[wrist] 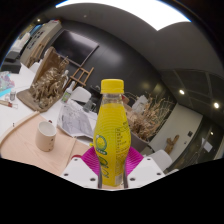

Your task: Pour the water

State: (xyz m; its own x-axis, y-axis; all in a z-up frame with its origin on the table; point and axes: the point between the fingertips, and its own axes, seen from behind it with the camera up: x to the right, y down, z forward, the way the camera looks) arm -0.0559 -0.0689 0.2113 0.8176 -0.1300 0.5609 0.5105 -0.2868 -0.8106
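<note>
Left side first: a round tan table [25, 150] carries a small pale cup [46, 135], standing upright near the table's right edge. I can't see into the cup from here, so contents unknown. It sits well apart from my fingers, off to their left and a bit beyond them.

Behind the table, a pile of wooden easels [52, 80] leans together, with crumpled white paper [78, 122] just right of the cup.

Centre: the bottle [111, 135], yellow plastic with a yellow cap on, upright. Body is yellow all the way up to the neck; whether that is liquid or only the tinted wall, I can't tell. There's a green mark low on its label. My gripper [111, 163] is clamped on it: both pink pads [93, 160] press against the lower part of the bottle, one per side, no gap showing. The bottle is lifted clear of the table, held in my fingers, cap closed.

Right of the bottle: more wooden clutter [150, 115] against a dark wall, too jumbled to name pieces. Overhead, a bright ceiling light panel [150, 10].
</note>
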